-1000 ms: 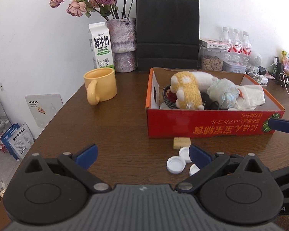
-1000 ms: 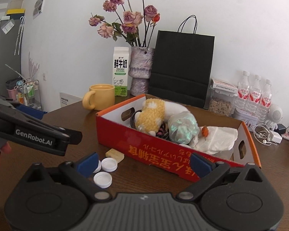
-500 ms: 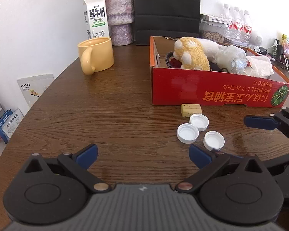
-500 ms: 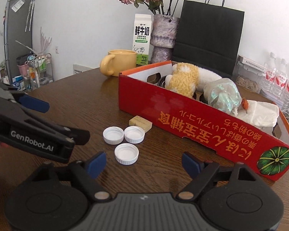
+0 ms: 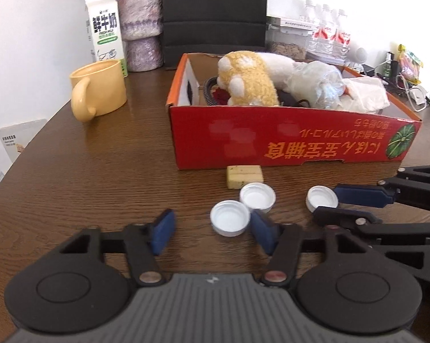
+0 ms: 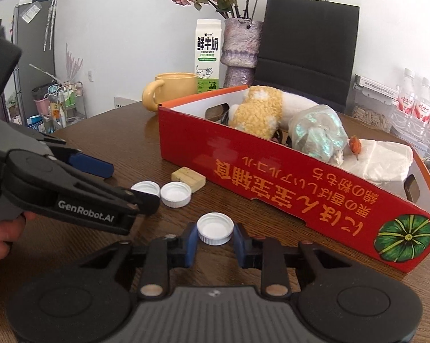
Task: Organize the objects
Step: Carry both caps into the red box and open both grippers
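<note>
Right claw: your right gripper [image 6: 215,238] is closing, its blue pads either side of a white plastic bottle cap [image 6: 215,227] at 6 o'clock in its own view; whether they press it yet you cannot tell.
Left claw: your left gripper [image 5: 212,230] is closing too; only its right pad meets the nearest white cap [image 5: 230,221], so it grips nothing.
Only the left view shows: the right claw's cap [image 5: 322,198] at 3 o'clock, apart from the touching pair of caps [image 5: 257,196].
Only the right view shows: a hand [image 6: 1,235] at 9 o'clock behind the left tool, and a wire rack of clutter [image 6: 61,103] past the table.
Container: the red cardboard box [image 5: 286,143] holds a yellow-and-white plush toy [image 5: 250,84], a crinkled plastic bundle [image 5: 317,84] and a white cloth [image 5: 363,95].
Beside it: a tan block [image 5: 244,175] lies just in front of the box wall.
Open room: bare brown wood table [image 5: 100,171] runs from 9 o'clock to the rounded edge, below the yellow mug [image 5: 99,93].
</note>
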A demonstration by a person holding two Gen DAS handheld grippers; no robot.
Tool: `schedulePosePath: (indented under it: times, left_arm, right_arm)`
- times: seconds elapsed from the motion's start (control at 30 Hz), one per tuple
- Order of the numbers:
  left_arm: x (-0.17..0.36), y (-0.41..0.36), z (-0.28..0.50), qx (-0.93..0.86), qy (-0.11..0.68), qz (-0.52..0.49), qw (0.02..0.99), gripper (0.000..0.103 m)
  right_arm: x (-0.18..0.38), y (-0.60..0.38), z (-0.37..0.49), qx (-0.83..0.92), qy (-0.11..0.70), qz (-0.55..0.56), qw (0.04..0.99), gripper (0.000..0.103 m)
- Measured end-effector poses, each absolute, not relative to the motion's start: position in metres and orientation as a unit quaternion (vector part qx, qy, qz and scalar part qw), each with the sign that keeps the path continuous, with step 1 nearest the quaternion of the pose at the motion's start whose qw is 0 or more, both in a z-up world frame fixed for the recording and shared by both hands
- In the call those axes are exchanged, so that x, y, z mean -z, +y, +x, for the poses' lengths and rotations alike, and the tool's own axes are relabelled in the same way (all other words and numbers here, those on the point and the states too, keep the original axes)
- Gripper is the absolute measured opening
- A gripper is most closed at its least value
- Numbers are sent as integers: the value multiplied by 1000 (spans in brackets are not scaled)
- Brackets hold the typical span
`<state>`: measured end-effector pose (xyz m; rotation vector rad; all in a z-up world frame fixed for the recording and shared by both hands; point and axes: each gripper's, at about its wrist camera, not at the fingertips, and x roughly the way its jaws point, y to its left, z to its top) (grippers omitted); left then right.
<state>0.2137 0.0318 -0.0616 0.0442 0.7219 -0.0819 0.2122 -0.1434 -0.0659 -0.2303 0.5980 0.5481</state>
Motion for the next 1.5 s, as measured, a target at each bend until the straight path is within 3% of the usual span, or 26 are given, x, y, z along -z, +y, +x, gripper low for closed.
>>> schedulePosePath:
  times: [0.03, 0.4, 0.73, 1.33, 1.4, 1.43, 1.47, 1.5]
  left_arm:
    - [60, 29, 213, 42, 352, 25, 935, 29]
    - [16, 23, 201, 37, 296, 25, 954, 29]
    - [-30, -14, 240, 55, 238, 31, 969, 29]
    - [-14, -56, 338, 68, 234, 33, 969, 30]
    - [-12, -57, 343, 60, 236, 34, 969, 43]
    - [-11, -56, 344, 58, 235, 32, 970, 58]
    - [-11, -54, 345, 55, 234, 30, 970, 75]
    - [-11, -52, 345, 50, 233, 27, 971, 86]
  right_arm:
    - [66, -146, 214, -263, 291, -108, 914, 26]
    - [39, -166, 210, -253, 241, -87, 933, 26]
    - [-9, -186, 237, -227, 167, -89, 955, 26]
    - [-2, -224, 329, -195, 173, -69, 963, 26]
    - [1, -227, 335, -190, 176, -69, 963, 27]
    - [2, -228, 336, -190, 179, -69, 963, 32]
    - [3, -229, 337, -189, 180, -67, 963, 45]
    - [3, -230, 337, -187, 181, -65, 963, 55]
